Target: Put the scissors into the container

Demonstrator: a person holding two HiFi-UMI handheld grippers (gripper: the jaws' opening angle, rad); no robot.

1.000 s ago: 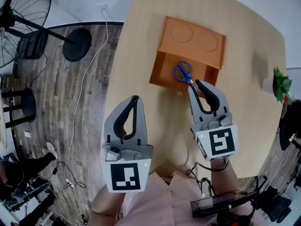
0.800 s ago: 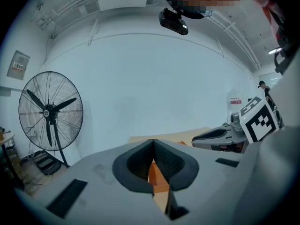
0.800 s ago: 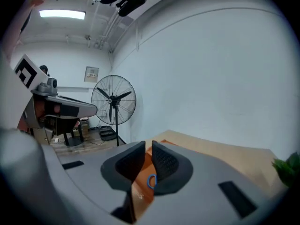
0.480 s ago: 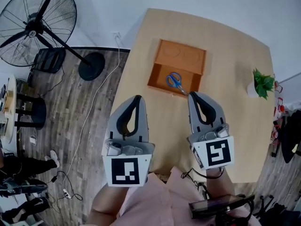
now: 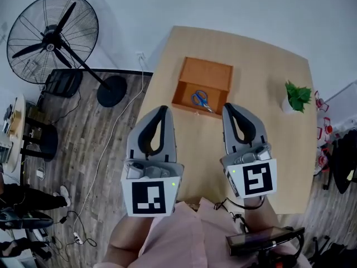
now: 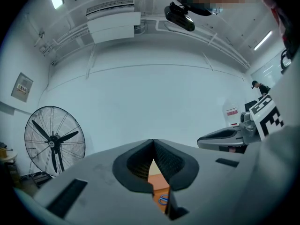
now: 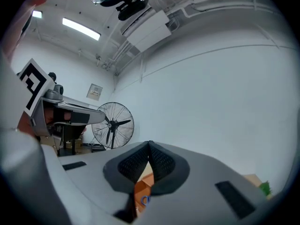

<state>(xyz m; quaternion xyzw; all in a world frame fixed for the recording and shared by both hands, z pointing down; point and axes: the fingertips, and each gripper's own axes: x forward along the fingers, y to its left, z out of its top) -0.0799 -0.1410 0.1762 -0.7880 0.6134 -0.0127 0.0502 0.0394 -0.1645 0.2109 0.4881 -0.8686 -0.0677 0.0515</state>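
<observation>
Now, blue-handled scissors [image 5: 199,100] are lying inside the orange open-topped container [image 5: 205,73] on the light wooden desk [image 5: 268,99].
Left gripper [image 5: 162,110] and right gripper [image 5: 227,108] are hovering near the body, well apart from it, fingers [image 5: 168,139] pressed together on nothing, likely because the placement looks complete.
</observation>
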